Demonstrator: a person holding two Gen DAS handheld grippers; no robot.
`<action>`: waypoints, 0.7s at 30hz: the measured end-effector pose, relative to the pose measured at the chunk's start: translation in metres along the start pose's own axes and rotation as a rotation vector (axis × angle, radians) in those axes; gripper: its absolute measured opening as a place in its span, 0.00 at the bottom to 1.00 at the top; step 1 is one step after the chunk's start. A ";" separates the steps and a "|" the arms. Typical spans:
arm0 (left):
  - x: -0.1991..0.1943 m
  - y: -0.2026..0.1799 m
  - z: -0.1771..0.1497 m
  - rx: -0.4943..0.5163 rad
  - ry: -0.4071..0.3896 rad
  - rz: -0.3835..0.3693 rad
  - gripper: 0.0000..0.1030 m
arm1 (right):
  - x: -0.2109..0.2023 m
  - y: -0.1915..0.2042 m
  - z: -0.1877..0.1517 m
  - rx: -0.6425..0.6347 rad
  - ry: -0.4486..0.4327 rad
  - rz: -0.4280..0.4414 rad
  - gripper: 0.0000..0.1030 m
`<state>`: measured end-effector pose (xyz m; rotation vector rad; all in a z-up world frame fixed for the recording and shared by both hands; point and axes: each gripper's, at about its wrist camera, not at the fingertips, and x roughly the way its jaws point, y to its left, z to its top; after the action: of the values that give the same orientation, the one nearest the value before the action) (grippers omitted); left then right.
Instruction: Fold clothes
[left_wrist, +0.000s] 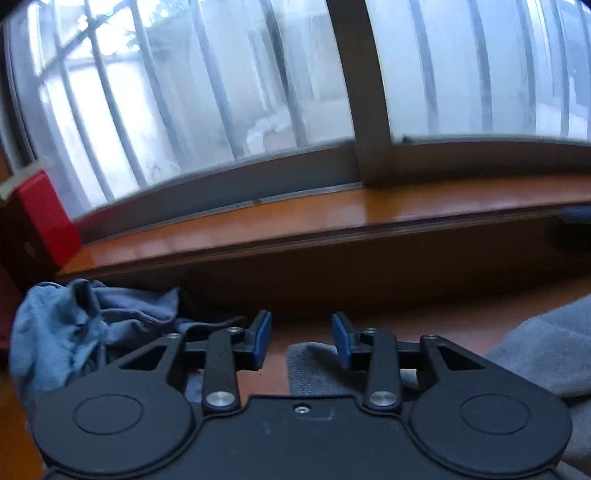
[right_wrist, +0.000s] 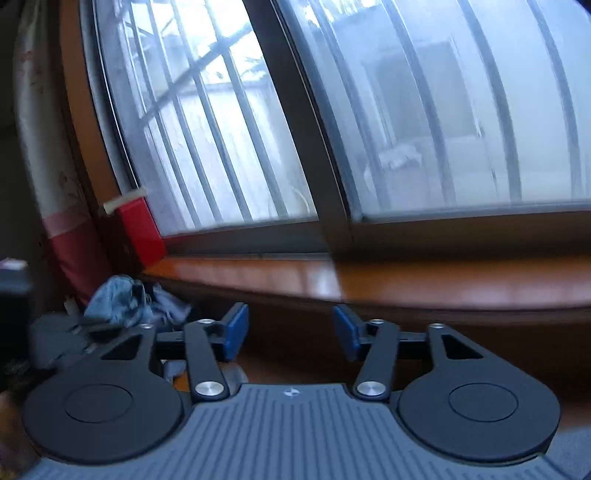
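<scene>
Here both grippers are standing empty: the left gripper (left_wrist: 301, 339) is gaping narrowly above a grey garment (left_wrist: 546, 354) at lower right, and the right gripper (right_wrist: 290, 332) is spreading wider, with crumpled blue clothes (right_wrist: 125, 299) lying at left below the windowsill (right_wrist: 406, 280).

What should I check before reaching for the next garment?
1. Left gripper empty: ok, open, nothing between the pads.
2. Right gripper empty: ok, open, nothing held.
3. Next garment located: ok, crumpled blue cloth lies left of the left gripper, below the sill.
4. Grey cloth folded: cannot tell, only its edge shows.
5. Path to blue cloth clear: cannot tell, both views are blurred.
6. Red box out of the way: ok, it sits on the sill.
</scene>
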<state>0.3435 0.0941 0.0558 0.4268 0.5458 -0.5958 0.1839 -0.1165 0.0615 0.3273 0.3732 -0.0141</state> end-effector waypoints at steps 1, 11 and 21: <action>-0.002 -0.001 -0.002 0.019 0.001 -0.041 0.34 | -0.008 -0.003 -0.006 -0.005 0.027 -0.025 0.60; -0.057 -0.113 -0.032 0.457 -0.082 -0.331 0.60 | -0.123 -0.051 -0.090 0.102 0.224 -0.438 0.70; -0.051 -0.191 -0.061 0.764 -0.094 -0.327 0.74 | -0.113 -0.097 -0.117 0.373 0.194 -0.262 0.70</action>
<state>0.1669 0.0036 -0.0032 1.0349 0.2792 -1.1375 0.0295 -0.1761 -0.0309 0.6487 0.6054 -0.3136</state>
